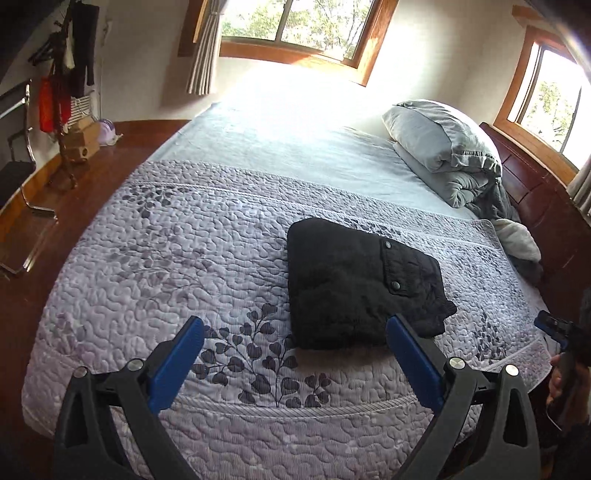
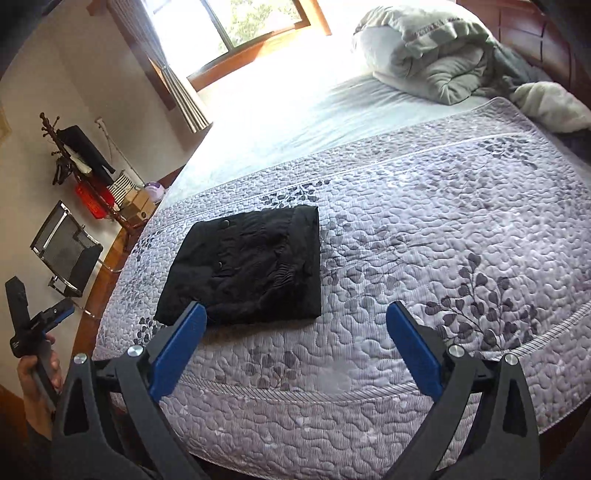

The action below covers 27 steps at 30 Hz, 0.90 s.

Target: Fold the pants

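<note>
The black pants [image 1: 354, 284], folded into a compact rectangular bundle, are laid near the foot edge of the lilac quilted bedspread [image 1: 166, 258], ringed by open quilt, while both tongs [image 1: 295, 338] [image 2: 295, 323] are held released above, grasping nothing.

A home bedroom: a wide bed [image 1: 258, 155] under a lilac leaf-print quilt [image 1: 155, 251], grey pillows [image 1: 439, 144] at two o'clock by a wooden headboard [image 1: 532, 184], curtained wood-framed windows [image 1: 295, 26] at twelve, and a coat stand [image 2: 74, 155] at ten.
</note>
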Tool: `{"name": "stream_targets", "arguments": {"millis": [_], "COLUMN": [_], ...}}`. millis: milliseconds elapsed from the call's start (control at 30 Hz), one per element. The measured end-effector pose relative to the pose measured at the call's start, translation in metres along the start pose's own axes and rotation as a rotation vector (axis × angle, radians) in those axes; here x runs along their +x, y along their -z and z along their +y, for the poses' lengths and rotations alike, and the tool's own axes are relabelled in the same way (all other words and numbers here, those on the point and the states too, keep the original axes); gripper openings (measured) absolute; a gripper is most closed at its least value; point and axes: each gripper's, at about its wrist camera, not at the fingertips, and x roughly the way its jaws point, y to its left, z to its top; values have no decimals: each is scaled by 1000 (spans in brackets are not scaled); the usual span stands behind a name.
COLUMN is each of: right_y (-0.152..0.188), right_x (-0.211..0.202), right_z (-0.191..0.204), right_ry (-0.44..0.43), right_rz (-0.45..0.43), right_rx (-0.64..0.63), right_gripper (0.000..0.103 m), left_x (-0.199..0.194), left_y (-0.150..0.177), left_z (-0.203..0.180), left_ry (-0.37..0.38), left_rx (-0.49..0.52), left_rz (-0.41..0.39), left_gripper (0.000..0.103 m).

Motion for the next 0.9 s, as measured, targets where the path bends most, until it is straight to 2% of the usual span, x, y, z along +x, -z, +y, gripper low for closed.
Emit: {"name": "stream_targets", "arguments": {"millis": [200, 300, 433, 533, 633, 767, 900], "right_y": [15, 25, 40, 48, 53, 58, 63], "right_x": [-60, -83, -101, -114, -126, -132, -133], "right_z": [43, 65, 91, 110, 123, 134, 143], "right_ry": [35, 62, 62, 72, 75, 31, 27], "right_rz": [-80, -81, -57, -66, -82, -69, -54], "right_rx": [-63, -109, -156, -199, -206, -201, -225], "right_gripper": [98, 98, 98, 98, 98, 98, 98], "left_x": [-45, -67, -92, -108, -120, -140, -156], "left_y": [22, 32, 43, 52, 58, 64, 65], "left_z": [-28, -46, -64, -78, -86, -95, -98], "left_ry": [-77, -104, -79, -101, -150, -224, -189], "left_rx": [32, 60, 72, 92, 89, 104, 111], "left_rz": [-8, -17, -12, -7, 1, -33, -54], "left_gripper": [99, 99, 99, 99, 99, 99, 99]}}
